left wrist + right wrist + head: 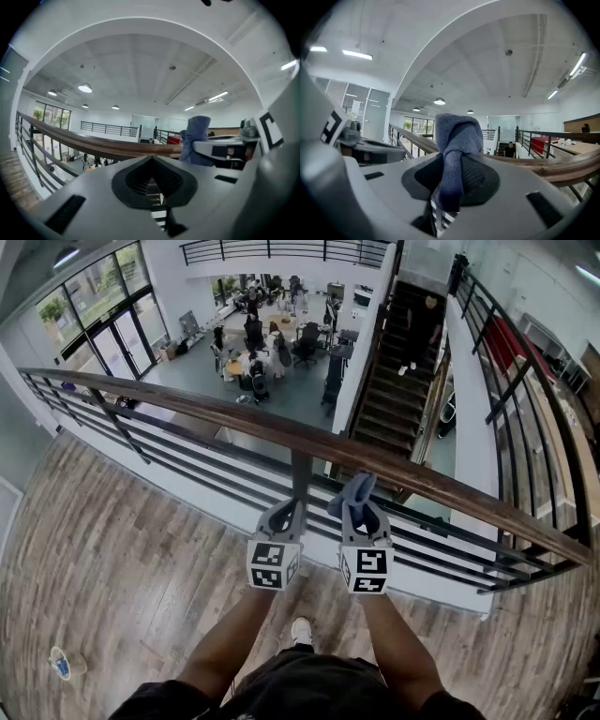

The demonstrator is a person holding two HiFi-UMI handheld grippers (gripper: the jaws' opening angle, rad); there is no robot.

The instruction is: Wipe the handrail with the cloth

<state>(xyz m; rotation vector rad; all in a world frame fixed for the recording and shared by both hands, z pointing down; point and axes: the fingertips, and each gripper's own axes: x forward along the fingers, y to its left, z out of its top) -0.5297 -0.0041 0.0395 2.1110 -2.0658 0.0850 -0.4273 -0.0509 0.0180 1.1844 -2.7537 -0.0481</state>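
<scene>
Cloth [457, 140] between fingers [486, 180] of right gripper [359, 514], near handrail [187, 404]

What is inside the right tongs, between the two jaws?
A blue cloth is pinched there, its bunched top standing above the right tongs. The part of it deep between the jaws is covered by its own folds.

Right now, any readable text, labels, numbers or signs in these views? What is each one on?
No readable text in any view.
Cube on the left gripper: black-and-white square markers only, no letters.
Cube on the right gripper: the same, markers only.
Cloth: no tag or print visible.
Small object at the head view's lower left: too small to read.
</scene>
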